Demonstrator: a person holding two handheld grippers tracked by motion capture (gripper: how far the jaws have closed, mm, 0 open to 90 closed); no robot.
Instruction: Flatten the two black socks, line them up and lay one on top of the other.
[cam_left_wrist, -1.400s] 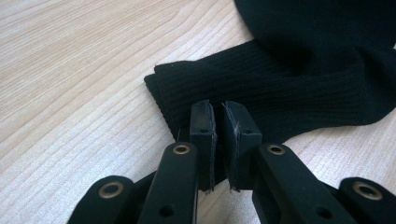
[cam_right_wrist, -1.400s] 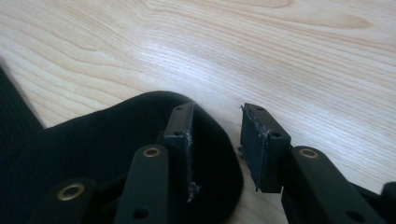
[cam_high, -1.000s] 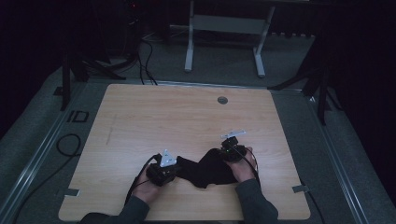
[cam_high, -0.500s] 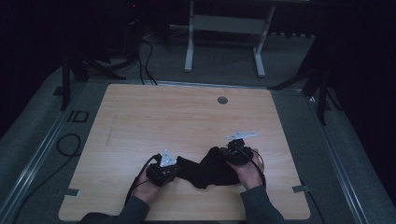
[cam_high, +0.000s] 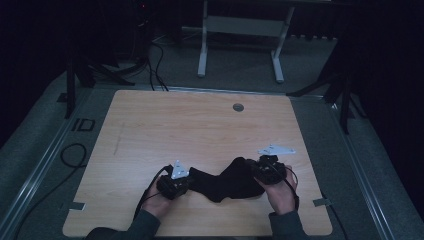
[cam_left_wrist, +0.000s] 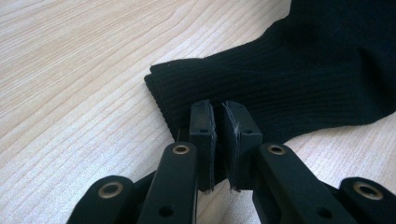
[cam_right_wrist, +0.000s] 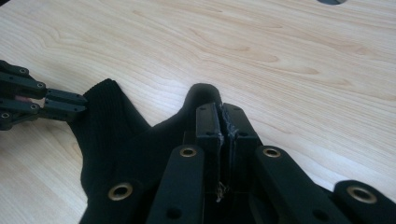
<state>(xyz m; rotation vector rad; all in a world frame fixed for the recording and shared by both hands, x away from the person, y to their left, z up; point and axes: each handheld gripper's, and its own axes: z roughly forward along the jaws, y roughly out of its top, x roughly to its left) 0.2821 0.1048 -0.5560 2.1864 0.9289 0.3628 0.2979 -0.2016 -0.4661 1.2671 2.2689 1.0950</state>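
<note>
A black sock (cam_high: 226, 179) is stretched out near the front edge of the wooden table (cam_high: 200, 125), close to the person, and is gripped at both ends. Its ribbed cuff end is pinched by the left gripper (cam_high: 175, 186), whose jaws are seen in the left gripper view (cam_left_wrist: 218, 140) closed down to a thin slit with the edge of the knit fabric caught between the pads. The opposite end of the sock, to the right of the cuff, is clamped by the right gripper (cam_high: 269, 170); in the right gripper view (cam_right_wrist: 219, 135) its jaws are pressed almost together on a raised fold of the dark fabric. The middle of the sock is seen lying on the tabletop between the two grippers, with a bend in it, and the cuff in the left gripper's jaws (cam_right_wrist: 60, 106) is seen at the far left of the right gripper view. Each gripper is held by a hand at the table's near edge. Well beyond the sock, near the far edge of the table, a small round grommet (cam_high: 238, 107) is set into the wood.
</note>
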